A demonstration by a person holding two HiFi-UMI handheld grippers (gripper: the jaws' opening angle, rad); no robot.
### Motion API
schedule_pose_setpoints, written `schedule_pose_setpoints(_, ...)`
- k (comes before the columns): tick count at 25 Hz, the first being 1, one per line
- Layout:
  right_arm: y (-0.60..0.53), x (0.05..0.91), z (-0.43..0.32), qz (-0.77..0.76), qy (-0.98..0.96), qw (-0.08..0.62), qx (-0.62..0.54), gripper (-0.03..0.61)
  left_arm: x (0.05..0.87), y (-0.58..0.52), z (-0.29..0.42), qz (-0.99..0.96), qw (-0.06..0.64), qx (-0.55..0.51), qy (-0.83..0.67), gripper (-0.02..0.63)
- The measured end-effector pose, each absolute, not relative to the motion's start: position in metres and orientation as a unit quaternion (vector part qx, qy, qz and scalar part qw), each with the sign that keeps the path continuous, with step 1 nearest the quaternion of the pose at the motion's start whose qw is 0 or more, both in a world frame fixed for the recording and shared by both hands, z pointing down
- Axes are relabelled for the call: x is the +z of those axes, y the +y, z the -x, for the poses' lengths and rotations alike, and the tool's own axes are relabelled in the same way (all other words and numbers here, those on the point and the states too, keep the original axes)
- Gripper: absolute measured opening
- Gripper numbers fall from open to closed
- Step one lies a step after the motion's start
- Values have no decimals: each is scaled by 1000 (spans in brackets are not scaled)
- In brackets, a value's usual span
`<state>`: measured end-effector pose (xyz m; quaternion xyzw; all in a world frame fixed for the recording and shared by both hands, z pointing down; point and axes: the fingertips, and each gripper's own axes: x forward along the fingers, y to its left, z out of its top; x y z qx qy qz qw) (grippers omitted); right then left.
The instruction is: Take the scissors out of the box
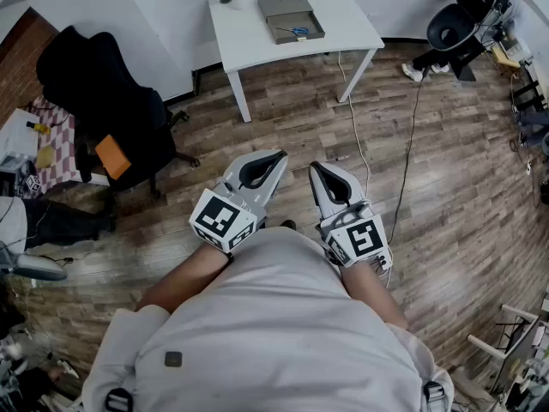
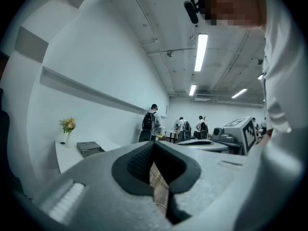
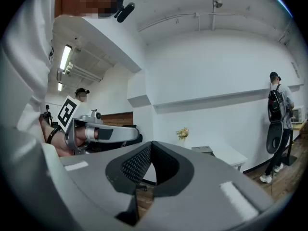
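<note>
Scissors (image 1: 299,31) seemingly crosswise in box (image 1: 314,24)

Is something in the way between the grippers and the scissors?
Nothing visible. Only wooden floor lies between the left gripper, the right gripper and the white table, where blue-handled scissors lie uncovered in the open grey box.

honestly no readable text anywhere here, no labels, brands or numbers. closest thing is the black-and-white square marker patterns (image 1: 220,217) on the left gripper (image 1: 280,154) and right gripper (image 1: 313,166), not actual letters
</note>
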<state>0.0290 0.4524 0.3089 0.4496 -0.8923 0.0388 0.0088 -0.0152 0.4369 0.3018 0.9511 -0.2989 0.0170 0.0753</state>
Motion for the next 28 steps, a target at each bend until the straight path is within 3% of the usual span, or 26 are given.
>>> schedule_pose_setpoints(11, 419, 317, -9, -452, -891, 18, 45, 11, 311, 406, 36, -952, 84, 15, -294, 5)
schedule_pose_setpoints(28, 285, 308, 75, -497, -866, 8, 50, 11, 301, 274, 128, -963, 76, 14, -257, 5)
